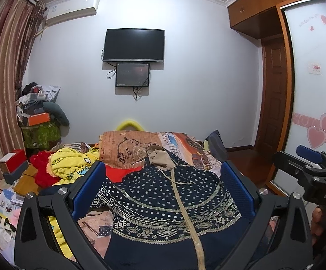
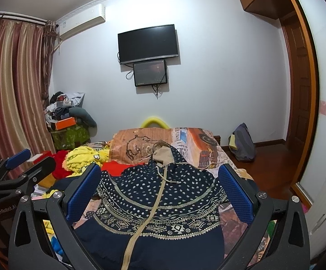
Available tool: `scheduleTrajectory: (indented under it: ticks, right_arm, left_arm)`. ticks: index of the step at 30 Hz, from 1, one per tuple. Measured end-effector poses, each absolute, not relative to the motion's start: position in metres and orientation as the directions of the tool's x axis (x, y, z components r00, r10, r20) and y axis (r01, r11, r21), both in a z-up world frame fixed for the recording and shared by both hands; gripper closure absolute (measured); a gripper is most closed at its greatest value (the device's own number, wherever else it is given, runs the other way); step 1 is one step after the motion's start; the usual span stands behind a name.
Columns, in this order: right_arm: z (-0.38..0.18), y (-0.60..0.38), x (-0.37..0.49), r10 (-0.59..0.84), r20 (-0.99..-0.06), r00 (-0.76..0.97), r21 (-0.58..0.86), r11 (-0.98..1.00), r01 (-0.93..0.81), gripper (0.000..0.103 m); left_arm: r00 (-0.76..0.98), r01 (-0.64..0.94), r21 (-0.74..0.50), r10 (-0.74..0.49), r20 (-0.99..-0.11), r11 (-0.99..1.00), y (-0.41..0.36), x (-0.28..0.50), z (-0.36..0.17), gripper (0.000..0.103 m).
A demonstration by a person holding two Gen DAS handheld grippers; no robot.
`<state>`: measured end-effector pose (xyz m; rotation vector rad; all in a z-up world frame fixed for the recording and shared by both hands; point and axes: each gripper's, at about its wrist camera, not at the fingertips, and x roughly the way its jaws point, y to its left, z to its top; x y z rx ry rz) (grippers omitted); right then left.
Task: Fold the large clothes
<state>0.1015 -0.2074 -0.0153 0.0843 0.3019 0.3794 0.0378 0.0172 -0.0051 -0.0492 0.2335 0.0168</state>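
A navy hooded jacket [image 1: 154,204] [image 2: 180,193] with white dots, beige geometric bands and a beige zip lies spread on the bed, zip side up. Its tan-lined hood [image 1: 159,157] [image 2: 163,154] points away from me. My left gripper [image 1: 163,168] hovers over the jacket's chest, its blue pads wide apart and holding nothing. My right gripper [image 2: 160,168] hangs over the same garment, equally open and empty. Each gripper also shows in the other's view: the right gripper [image 1: 306,157] at the right edge, the left gripper [image 2: 21,159] at the left edge.
A printed bedspread [image 1: 127,146] covers the bed's far end. Yellow clothes [image 1: 70,162] and a red garment [image 1: 41,168] lie heaped to the left, beside boxes [image 1: 12,162] and papers. A cluttered pile [image 2: 66,117] stands by the curtains. A backpack [image 2: 241,141] sits on the wooden floor near the wardrobe [image 2: 302,90].
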Motion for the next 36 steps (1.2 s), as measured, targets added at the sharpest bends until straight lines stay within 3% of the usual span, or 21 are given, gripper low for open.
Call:
scheduleTrajectory:
  ticks: [9, 18, 28, 36]
  right_arm:
    - [-0.017, -0.191, 0.142, 0.385, -0.309, 0.870, 0.127, 0.923, -0.363, 0.000]
    - [-0.036, -0.166, 0.214, 0.399, -0.382, 0.833, 0.115, 0.916, -0.385, 0.000]
    - [-0.090, -0.138, 0.315, 0.397, -0.564, 0.724, 0.124, 0.907, -0.401, 0.000]
    - [-0.143, -0.129, 0.371, 0.366, -0.718, 0.592, 0.167, 0.916, -0.365, 0.000]
  left_arm:
    - [0.960, -0.110, -0.123, 0.074, -0.270, 0.986, 0.075, 0.087, -0.010, 0.000]
    - [0.897, -0.265, -0.149, 0.187, -0.400, 0.953, 0.165, 0.156, -0.033, 0.000]
    - [0.738, -0.329, -0.311, 0.037, -0.674, 0.892, 0.285, 0.229, -0.115, 0.000]
    - [0.613, -0.451, -0.367, -0.016, -0.790, 0.813, 0.363, 0.254, -0.204, 0.000]
